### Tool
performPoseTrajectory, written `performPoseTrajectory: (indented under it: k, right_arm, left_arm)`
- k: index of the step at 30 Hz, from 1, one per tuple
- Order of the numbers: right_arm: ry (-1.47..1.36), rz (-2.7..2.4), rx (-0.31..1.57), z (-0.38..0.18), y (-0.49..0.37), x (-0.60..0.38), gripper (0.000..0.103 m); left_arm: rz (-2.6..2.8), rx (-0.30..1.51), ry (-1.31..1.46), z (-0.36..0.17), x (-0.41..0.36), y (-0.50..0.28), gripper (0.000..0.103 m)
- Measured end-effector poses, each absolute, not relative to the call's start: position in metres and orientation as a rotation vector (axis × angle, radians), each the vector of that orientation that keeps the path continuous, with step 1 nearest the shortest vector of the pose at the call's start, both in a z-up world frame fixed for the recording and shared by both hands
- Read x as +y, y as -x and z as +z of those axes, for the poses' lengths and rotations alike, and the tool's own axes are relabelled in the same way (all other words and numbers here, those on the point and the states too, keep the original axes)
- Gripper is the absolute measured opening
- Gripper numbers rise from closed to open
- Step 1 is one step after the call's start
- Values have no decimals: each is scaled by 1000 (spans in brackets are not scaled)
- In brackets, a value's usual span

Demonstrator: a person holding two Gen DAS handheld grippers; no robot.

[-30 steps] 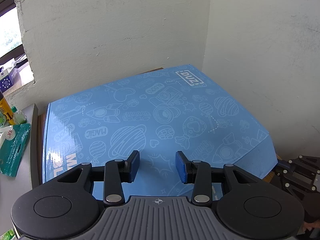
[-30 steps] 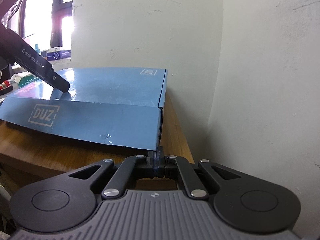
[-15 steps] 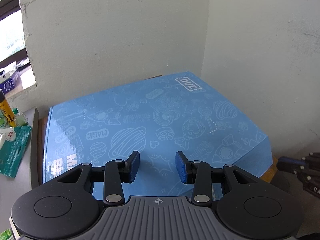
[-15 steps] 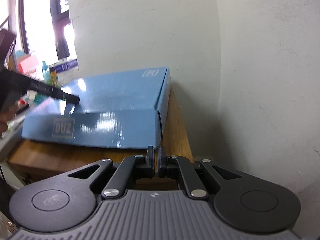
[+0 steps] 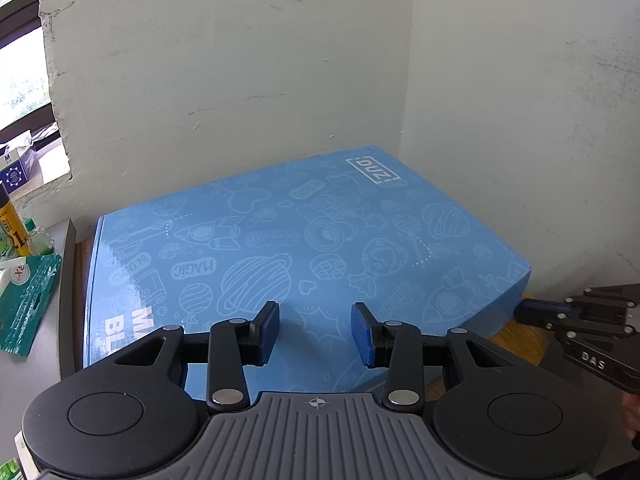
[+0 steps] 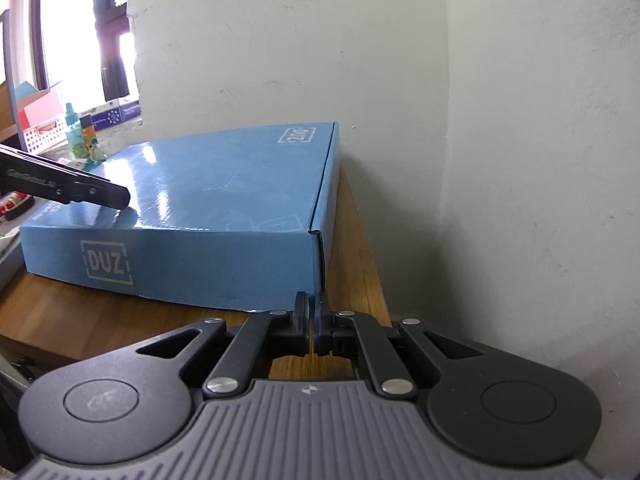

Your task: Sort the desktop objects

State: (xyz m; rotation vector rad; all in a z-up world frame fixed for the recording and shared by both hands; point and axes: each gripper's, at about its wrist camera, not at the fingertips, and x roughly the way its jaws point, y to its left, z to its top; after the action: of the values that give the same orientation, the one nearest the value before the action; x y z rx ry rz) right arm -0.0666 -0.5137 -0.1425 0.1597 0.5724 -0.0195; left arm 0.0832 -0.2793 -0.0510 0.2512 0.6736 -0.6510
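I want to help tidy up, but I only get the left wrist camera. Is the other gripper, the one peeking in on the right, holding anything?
Observer: No. In the right wrist view the right gripper is shut with nothing between its jaws, and it points at the near corner of the blue box.
Child: Does the box say anything on its side?
Observer: Yes, its front wall carries a DUZ logo in a white frame.
Child: Is my gripper touching the box?
Observer: Seen from the side, the left gripper sits low over the lid. I cannot tell whether it touches.
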Motion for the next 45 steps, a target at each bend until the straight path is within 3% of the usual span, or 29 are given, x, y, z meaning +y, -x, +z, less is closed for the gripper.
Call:
performPoseTrajectory:
  k: [18,35,45]
  right_arm:
    - [-152,-43,591,-147,47,-515,5]
    - [-108,-61,628,-118,66,-492,6]
    - [-94,-12,627,-95,75,-468,18]
  left_arm:
    - [-619,536,-197,-54,-276,-45,43]
    - [-634,585,-61,-52,-233,-11,44]
    - [-595,611,13,-51,-206,-2,48]
